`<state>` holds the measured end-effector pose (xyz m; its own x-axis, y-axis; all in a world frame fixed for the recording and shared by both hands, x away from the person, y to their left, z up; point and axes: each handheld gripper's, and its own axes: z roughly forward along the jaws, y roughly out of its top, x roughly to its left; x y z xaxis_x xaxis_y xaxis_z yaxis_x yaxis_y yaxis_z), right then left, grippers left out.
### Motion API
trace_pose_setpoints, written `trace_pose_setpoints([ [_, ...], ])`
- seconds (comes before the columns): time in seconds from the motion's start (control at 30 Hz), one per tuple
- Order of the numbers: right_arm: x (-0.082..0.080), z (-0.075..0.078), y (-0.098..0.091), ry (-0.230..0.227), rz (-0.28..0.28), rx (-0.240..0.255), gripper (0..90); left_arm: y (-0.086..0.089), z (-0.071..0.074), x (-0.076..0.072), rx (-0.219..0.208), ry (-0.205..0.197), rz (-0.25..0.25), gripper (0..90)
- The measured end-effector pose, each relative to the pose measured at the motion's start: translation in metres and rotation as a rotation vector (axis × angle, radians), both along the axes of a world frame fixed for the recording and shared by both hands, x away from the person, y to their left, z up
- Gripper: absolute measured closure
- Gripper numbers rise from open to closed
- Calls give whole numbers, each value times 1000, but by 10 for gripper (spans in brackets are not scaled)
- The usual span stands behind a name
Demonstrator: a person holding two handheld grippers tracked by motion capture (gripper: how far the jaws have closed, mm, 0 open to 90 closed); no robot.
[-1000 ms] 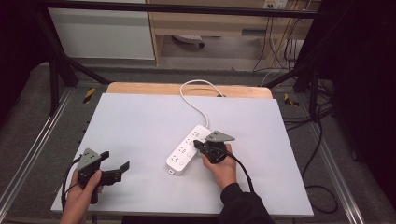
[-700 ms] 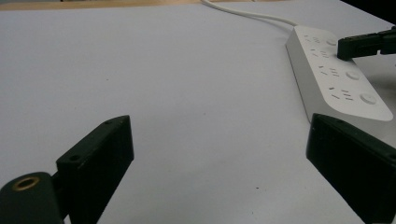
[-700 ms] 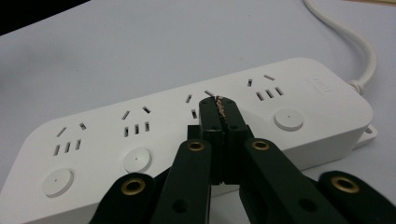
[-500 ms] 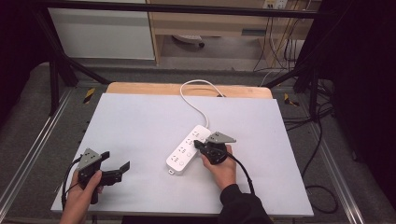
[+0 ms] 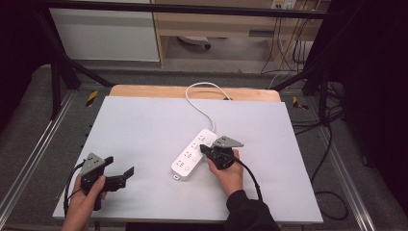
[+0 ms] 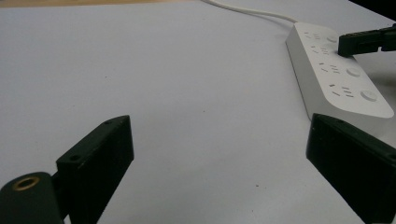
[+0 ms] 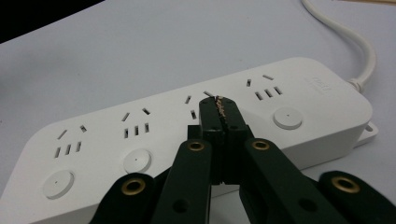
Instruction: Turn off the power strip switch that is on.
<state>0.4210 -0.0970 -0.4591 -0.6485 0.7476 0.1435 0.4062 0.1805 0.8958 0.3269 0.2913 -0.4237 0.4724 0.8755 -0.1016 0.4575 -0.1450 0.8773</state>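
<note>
So the power strip (image 5: 194, 153) lies diagonally just right of the middle of the high view, flat on the white counter (image 5: 144, 125), with its white cord (image 5: 202, 98) looping off toward the top edge. The right hand-held gripper (image 5: 204, 149) has its jaws squeezed fully together with nothing between them, and the tip sits on top of the strip at its right edge; in the right gripper view the closed tip (image 7: 219, 109) lands right by the socket slots, between two of the round buttons. The left hand-held gripper (image 5: 120, 171) sits at the lower left of the high view, well apart from the strip, jaws spread wide and empty over bare counter.
</note>
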Motion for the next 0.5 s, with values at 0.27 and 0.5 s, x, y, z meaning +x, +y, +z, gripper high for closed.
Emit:
trace_pose_setpoints([
  [0.27,0,0,0,-3,0,-1,900,0,-1,0,-4,4,3,75],
  [0.5,0,0,0,-5,-1,-3,900,-1,-1,0,-2,4,1,74],
])
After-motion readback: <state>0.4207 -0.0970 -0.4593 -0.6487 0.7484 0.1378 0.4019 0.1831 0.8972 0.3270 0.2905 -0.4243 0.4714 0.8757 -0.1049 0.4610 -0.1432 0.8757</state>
